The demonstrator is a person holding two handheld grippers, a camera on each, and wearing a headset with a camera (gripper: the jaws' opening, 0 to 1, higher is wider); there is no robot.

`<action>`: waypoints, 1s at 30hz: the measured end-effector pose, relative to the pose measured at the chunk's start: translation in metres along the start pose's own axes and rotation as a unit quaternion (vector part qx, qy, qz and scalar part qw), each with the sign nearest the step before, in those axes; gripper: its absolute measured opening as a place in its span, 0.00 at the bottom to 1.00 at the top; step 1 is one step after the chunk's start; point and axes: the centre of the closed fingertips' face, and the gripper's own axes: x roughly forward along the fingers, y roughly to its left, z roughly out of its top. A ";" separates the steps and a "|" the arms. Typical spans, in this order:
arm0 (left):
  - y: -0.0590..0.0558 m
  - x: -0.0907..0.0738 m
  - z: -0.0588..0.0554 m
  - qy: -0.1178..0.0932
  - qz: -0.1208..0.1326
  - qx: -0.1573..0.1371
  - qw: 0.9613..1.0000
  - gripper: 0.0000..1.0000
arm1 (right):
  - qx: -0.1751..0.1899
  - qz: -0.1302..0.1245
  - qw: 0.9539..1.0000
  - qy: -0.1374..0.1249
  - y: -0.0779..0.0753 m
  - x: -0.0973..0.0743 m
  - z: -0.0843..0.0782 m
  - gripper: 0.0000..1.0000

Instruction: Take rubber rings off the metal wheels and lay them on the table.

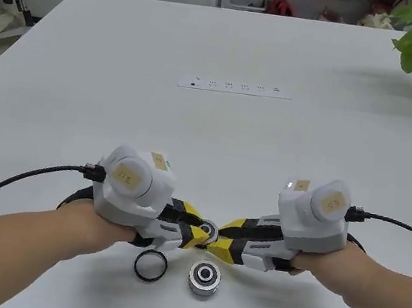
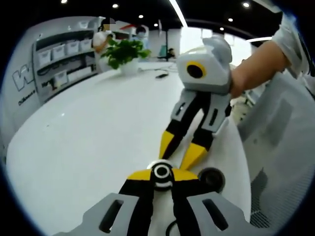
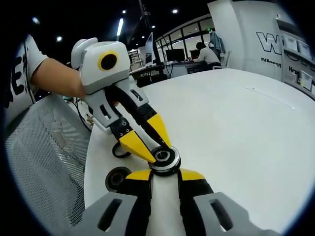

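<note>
Head view, left gripper (image 1: 197,235): at lower centre, we see its jaws clamped on the metal wheel (image 1: 208,230).
Head view, right gripper (image 1: 222,241): it faces the left one from the right, with its tips at that wheel. We cannot tell whether they pinch it.
Head view, rubber ring (image 1: 150,265): it lies loose on the table (image 1: 208,139) at lower centre, just left of a second wheel (image 1: 204,277).
Head view, writing: we cannot read the tan stickers (image 1: 124,177) on the grippers or the marks on a white strip (image 1: 234,87) at upper centre; both are too small.
Left gripper view, wheel: it sits at bottom centre between this gripper's own yellow tips. The right gripper's jaws stand apart just above it.
Left gripper view, writing: we read a large "W" on the wall (image 2: 22,78) at the left. The smaller lettering beneath it is unreadable.
Right gripper view, wheel: it is at centre, at this gripper's own tips, and the left gripper's tips touch it from the upper left.
Right gripper view, writing: we read a large "W" at upper right.
</note>
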 end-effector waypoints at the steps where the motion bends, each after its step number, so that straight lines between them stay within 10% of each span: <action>1: 0.000 0.000 0.000 0.000 0.001 0.004 1.000 0.14 | -0.001 0.000 1.000 0.000 0.000 0.000 0.000 0.17; 30: 0.000 -0.002 -0.002 -0.005 0.014 -0.011 1.000 0.13 | 0.077 -0.012 0.997 0.000 -0.008 -0.001 -0.005 0.00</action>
